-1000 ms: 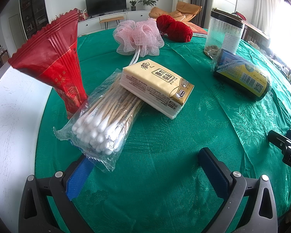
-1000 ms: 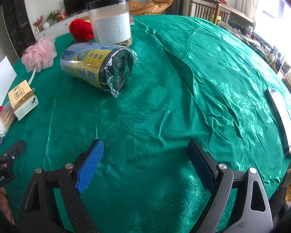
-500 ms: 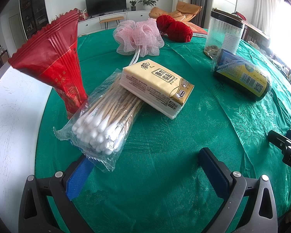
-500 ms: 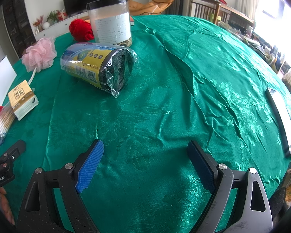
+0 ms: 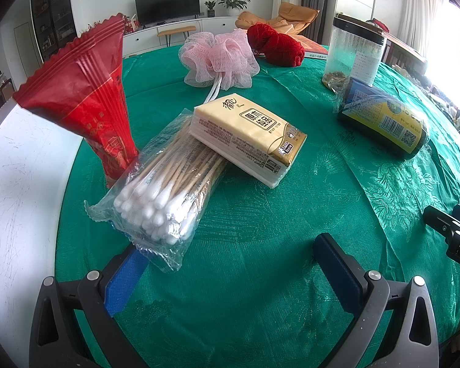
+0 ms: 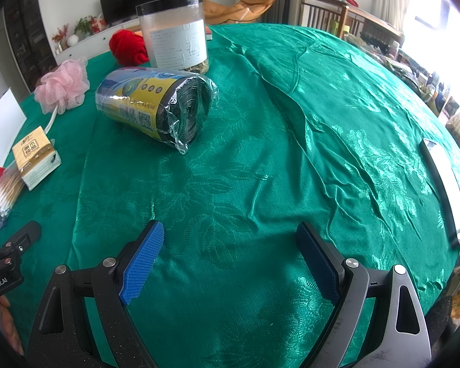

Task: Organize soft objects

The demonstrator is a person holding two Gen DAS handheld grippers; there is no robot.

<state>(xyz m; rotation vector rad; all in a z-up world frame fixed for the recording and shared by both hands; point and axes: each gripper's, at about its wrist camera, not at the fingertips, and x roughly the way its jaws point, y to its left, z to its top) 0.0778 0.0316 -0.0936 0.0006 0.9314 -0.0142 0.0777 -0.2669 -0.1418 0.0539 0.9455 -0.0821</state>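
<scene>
On the green tablecloth lie a clear bag of cotton swabs, a yellow tissue pack resting on its far end, a pink mesh bath pouf, a red yarn ball and a red snack packet. My left gripper is open; the swab bag's near edge overlaps its left fingertip. My right gripper is open over bare cloth. The right wrist view shows the pouf, the yarn, the tissue pack and the swabs at the left.
A wrapped roll of bin bags lies on its side before a clear jar with a black lid. A phone rests near the table's right edge. A white board sits left of the cloth.
</scene>
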